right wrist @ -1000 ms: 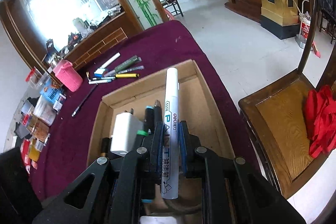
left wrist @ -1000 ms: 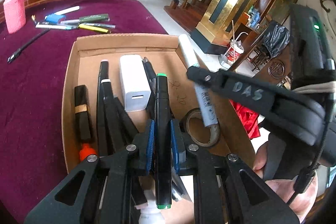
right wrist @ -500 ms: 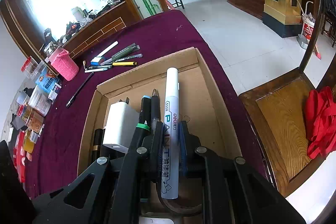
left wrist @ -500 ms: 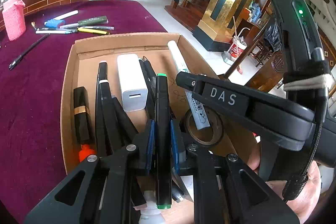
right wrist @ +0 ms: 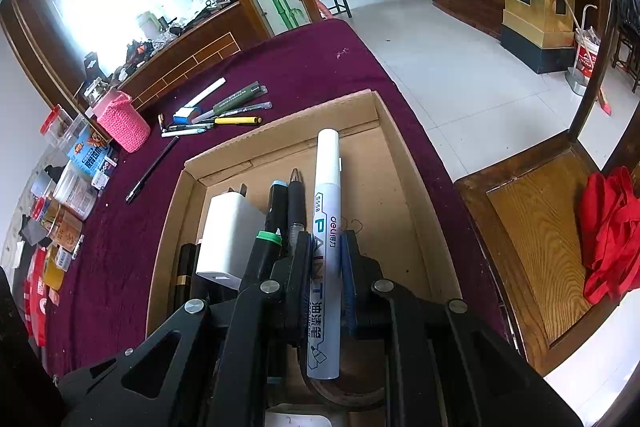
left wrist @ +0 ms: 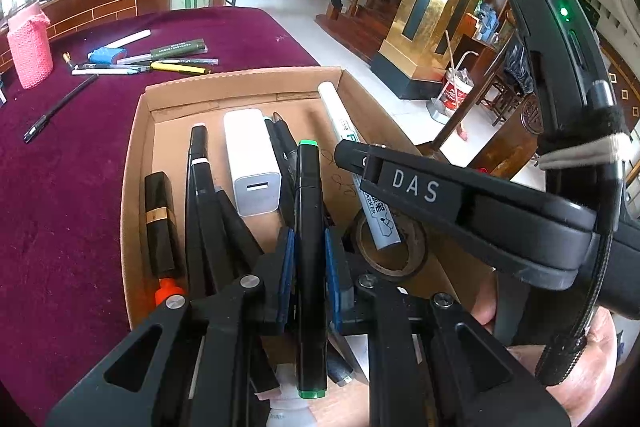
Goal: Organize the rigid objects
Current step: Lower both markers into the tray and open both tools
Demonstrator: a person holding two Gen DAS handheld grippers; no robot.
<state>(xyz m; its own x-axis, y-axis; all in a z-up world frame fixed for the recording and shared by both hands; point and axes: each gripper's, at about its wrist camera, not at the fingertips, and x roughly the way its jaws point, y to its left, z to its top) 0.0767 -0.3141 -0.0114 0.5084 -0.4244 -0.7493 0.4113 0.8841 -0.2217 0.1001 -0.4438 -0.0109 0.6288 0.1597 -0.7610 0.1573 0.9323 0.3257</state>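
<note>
A shallow cardboard box lies on the maroon tablecloth and holds pens, a white charger, a black lipstick tube and a brown tape roll. My left gripper is shut on a black marker with green caps, held lengthwise over the box. My right gripper is shut on a white paint marker, its lower end over the tape roll. The right gripper's black body crosses the left wrist view.
Several loose pens and a pink knitted holder lie on the cloth beyond the box. Small boxes and jars crowd the left table edge. A wooden chair with red cloth stands right of the table.
The right gripper has sunk a little with the white paint marker, whose lower end now sits over the tape roll. The left gripper keeps the green-capped marker in the same place.
</note>
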